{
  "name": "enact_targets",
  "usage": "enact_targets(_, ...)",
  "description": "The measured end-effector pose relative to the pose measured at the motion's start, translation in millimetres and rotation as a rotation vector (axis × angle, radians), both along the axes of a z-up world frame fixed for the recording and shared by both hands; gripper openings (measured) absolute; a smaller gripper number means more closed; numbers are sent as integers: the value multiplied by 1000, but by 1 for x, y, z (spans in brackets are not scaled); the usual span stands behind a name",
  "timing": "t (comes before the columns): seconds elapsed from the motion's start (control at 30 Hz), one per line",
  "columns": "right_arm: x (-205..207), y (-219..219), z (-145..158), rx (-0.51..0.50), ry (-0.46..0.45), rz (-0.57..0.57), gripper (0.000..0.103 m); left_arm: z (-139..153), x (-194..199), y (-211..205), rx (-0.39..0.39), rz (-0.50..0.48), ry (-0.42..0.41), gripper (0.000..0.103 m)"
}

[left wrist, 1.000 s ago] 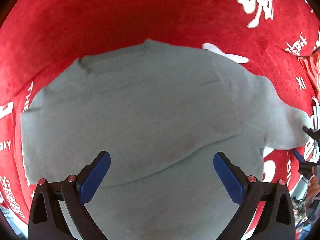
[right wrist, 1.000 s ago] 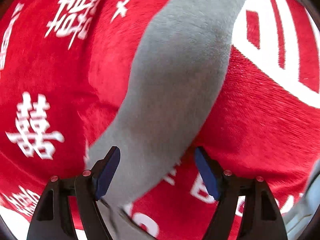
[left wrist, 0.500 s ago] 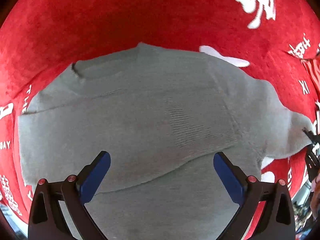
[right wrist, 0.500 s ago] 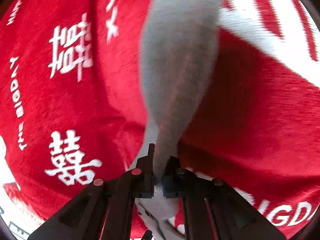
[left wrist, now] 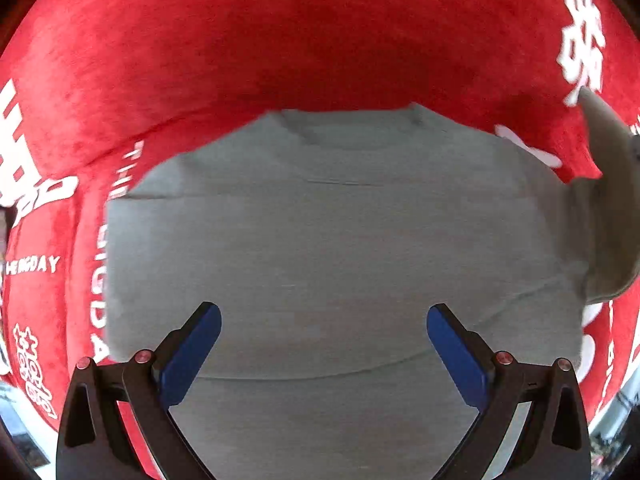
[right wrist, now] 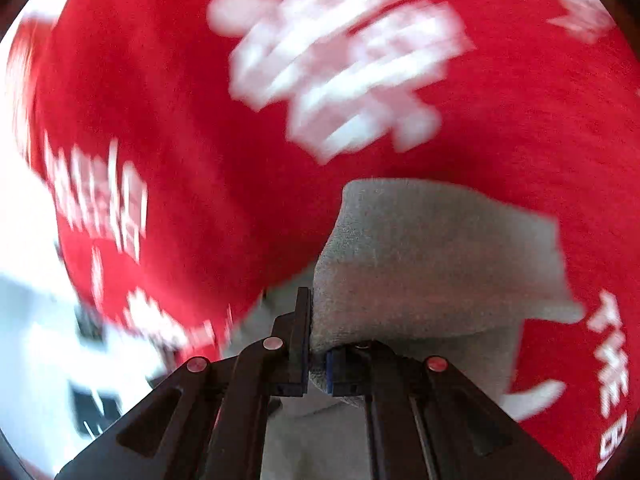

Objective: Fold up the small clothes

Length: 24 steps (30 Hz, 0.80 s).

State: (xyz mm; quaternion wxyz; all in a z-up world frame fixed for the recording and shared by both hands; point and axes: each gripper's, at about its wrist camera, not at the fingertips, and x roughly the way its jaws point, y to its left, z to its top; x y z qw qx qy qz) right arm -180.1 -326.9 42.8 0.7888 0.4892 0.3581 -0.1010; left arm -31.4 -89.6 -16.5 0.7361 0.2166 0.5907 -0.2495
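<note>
A small grey knit sweater (left wrist: 328, 232) lies flat on the red cloth (left wrist: 320, 40), collar at the far side. My left gripper (left wrist: 323, 344) is open and empty, hovering over the sweater's lower body. The sweater's right sleeve (left wrist: 608, 208) is lifted at the right edge of the left wrist view. My right gripper (right wrist: 317, 360) is shut on that grey sleeve (right wrist: 432, 260) near its cuff and holds it up above the cloth; the view is blurred by motion.
The red cloth with white characters and letters (right wrist: 344, 64) covers the whole work surface. Its edge and a pale floor area (right wrist: 32, 320) show at the left of the right wrist view.
My right gripper closed on the sleeve and lifted it up and across. The sleeve, earlier flat at the right, now stands raised. The left gripper shifted, so the sweater sits more centred.
</note>
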Motion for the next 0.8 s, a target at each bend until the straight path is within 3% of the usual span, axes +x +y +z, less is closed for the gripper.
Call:
enact_targets(0.13,70,68,-36,23,92,194,6,0,23,37,12,85,-21,103)
enact_targets(0.27,99,111,-85,32,273,272,10,-7,39,62,16,148,-20,103)
enact_targets(0.33,99,115,-99,71,323,248,19,-10,40,71,16,157,-23,103)
enact_targets(0.37,93,114,-100,109,299,215,24,-10,41,76,16,159,-25,103)
enact_targets(0.4,89,111,-99,139,284,186,42,-10,41,82,12,163,-25,103)
enact_targets(0.43,83,107,-95,162,269,149,53,-10,43,88,5,168,-22,103)
enact_targets(0.53,62,91,-80,110,270,-19,54,-9,48,100,-20,188,-5,103)
enact_targets(0.6,53,74,-76,114,262,-140,52,-9,54,107,-49,202,11,103)
enact_targets(0.67,53,61,-81,162,260,-233,15,-6,58,114,-77,212,21,103)
enact_targets(0.7,60,58,-84,170,262,-235,6,-4,62,117,-93,215,22,103)
enact_targets(0.8,96,76,-67,49,222,-82,6,4,69,127,-128,224,13,103)
